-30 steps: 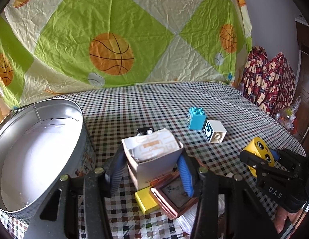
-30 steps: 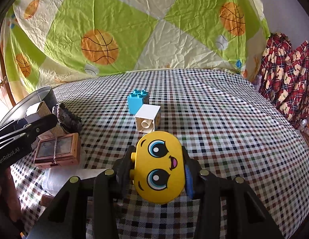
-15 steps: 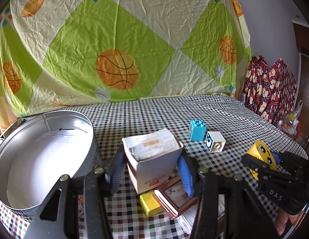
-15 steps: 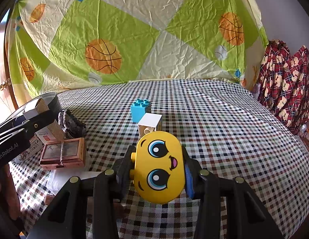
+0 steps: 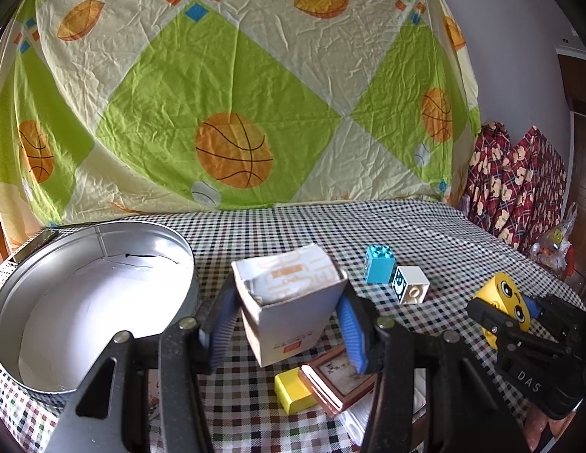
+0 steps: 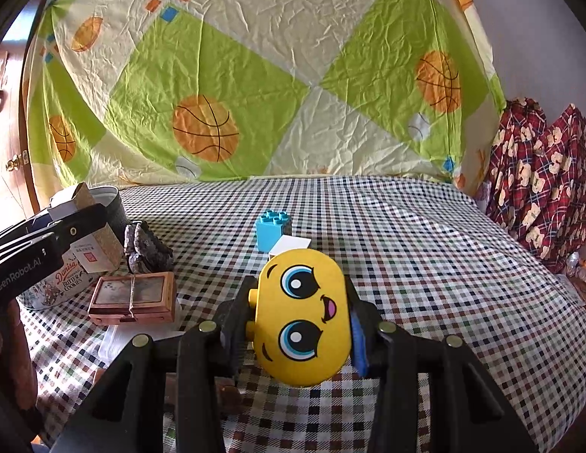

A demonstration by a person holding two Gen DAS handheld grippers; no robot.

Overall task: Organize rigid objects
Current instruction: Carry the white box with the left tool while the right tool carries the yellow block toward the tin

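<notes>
- The left hand-held gripper (image 5: 285,324) is clenched on a small white carton (image 5: 289,302): its blue pads (image 5: 351,326) press the carton's two sides, and the carton is held clear of the checked tabletop (image 5: 425,238).
- At about nine o'clock from the carton in the left wrist view stands an open round cookie tin (image 5: 40,385), its white-lined inside bare.
- Under the carton, toward six o'clock, lie a yellow block (image 5: 293,390) and a copper-edged framed tile (image 5: 342,379), touching each other.
- At two o'clock from the carton, a blue brick (image 5: 380,268) and a white cube (image 5: 410,285) stand just beside one another on the tabletop.
- The right hand-held gripper (image 6: 300,324) grasps a yellow face block (image 6: 300,317) between its jaws, cartoon eyes turned to the camera, lifted off the cloth.
- In the right wrist view the blue brick and white cube sit at twelve o'clock beyond the face block; a dark rough lump (image 6: 145,249) lies at ten o'clock, beside the tin.
- A basketball-print sheet (image 5: 232,113) hangs behind the tabletop.
</notes>
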